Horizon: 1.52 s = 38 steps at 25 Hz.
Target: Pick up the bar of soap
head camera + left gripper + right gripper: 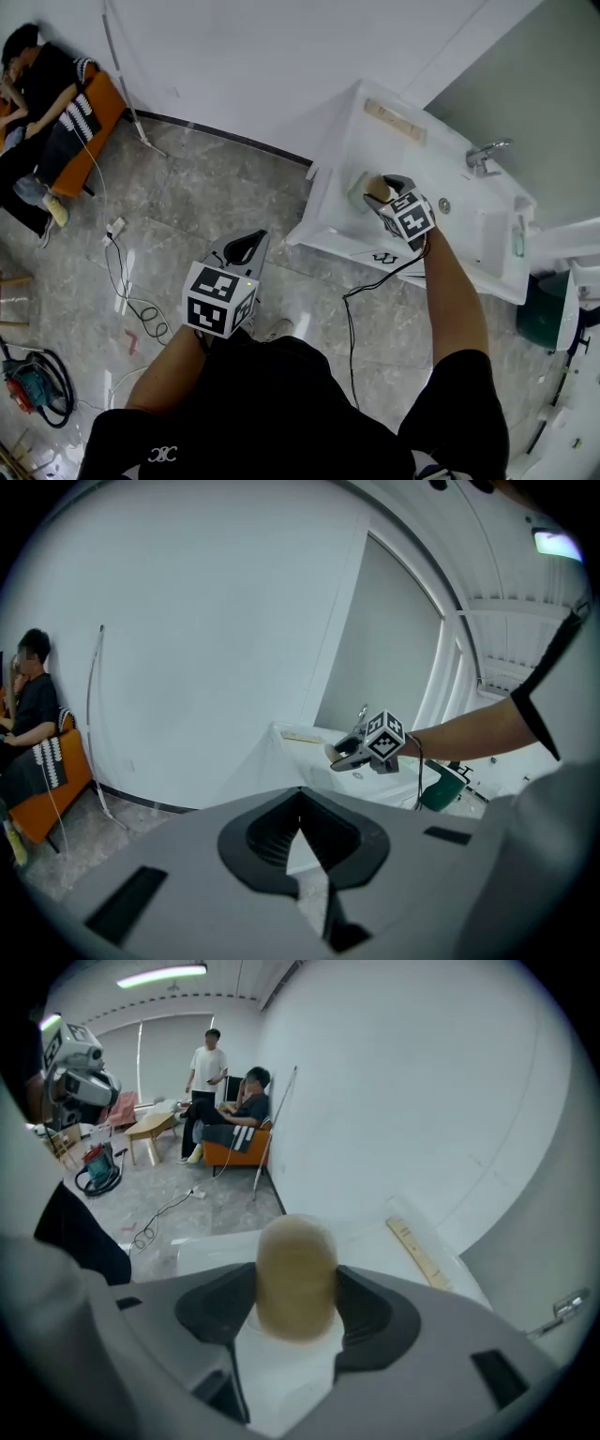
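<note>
The bar of soap [296,1279] is a rounded tan block, and my right gripper [296,1309] is shut on it, one jaw on each side. In the head view the soap [378,187] is held just above the left end of the white washbasin counter [342,155], next to a pale soap dish [357,194], with the right gripper [382,199] reaching in from the near side. My left gripper [246,247] hangs low in front of the person's body over the floor, its jaws [300,841] shut with nothing in them. From the left gripper view the right gripper [349,755] shows far off.
A chrome faucet [487,155] stands at the basin's back right, and a wooden strip [394,120] lies along the back edge. A green bin [544,314] is right of the basin. Cables [131,291] trail on the marble floor. A person sits on an orange sofa [98,117].
</note>
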Motion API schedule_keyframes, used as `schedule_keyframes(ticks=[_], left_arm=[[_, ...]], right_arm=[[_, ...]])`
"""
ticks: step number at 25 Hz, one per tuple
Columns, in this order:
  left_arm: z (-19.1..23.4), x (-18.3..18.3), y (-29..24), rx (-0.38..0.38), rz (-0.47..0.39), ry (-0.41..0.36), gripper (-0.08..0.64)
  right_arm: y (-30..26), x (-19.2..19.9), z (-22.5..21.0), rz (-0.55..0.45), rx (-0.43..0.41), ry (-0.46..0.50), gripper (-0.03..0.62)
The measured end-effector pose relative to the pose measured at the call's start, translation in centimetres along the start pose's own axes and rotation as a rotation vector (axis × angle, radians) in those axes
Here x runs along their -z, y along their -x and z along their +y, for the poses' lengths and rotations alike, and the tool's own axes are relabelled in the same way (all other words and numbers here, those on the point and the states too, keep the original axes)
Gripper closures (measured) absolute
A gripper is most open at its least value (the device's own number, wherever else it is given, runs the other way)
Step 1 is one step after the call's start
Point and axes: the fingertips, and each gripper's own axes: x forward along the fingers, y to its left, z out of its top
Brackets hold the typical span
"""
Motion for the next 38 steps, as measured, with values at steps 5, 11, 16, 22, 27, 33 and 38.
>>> schedule_keyframes(ticks=[5, 11, 16, 22, 27, 33, 38], left_arm=[[-1.1, -0.5, 0.1, 0.029, -0.008, -0.021, 0.552], [-2.7, -1.3, 0.1, 0.066, -0.024, -0.049, 0.552], [-4.1, -1.5, 0.1, 0.103, -0.026, -0.075, 0.552], [-5.4, -2.3, 0.9, 0.129, -0.053, -0.113, 0.552], [-6.0, -3.0, 1.2, 0.142, -0.073, -0.122, 0.552], [-7.2, -3.6, 1.2, 0.169, -0.092, -0.138, 0.552], [-8.3, -4.1, 0.8, 0.194, -0.103, -0.153, 0.552]], right_arm=[[3.1, -1.5, 0.3, -0.114, 0.084, -0.079, 0.319], [6.7, -3.1, 1.1, -0.226, 0.177, -0.112, 0.319], [10.2, -4.1, 1.5, -0.326, 0.264, -0.179, 0.319], [15.2, -4.8, 2.1, -0.415, 0.381, -0.246, 0.319], [19.2, -5.8, 3.2, -0.496, 0.455, -0.297, 0.319], [23.3, -5.9, 4.6, -0.58, 0.531, -0.368, 0.319], [26.3, -5.5, 5.6, -0.642, 0.595, -0.425, 0.319]])
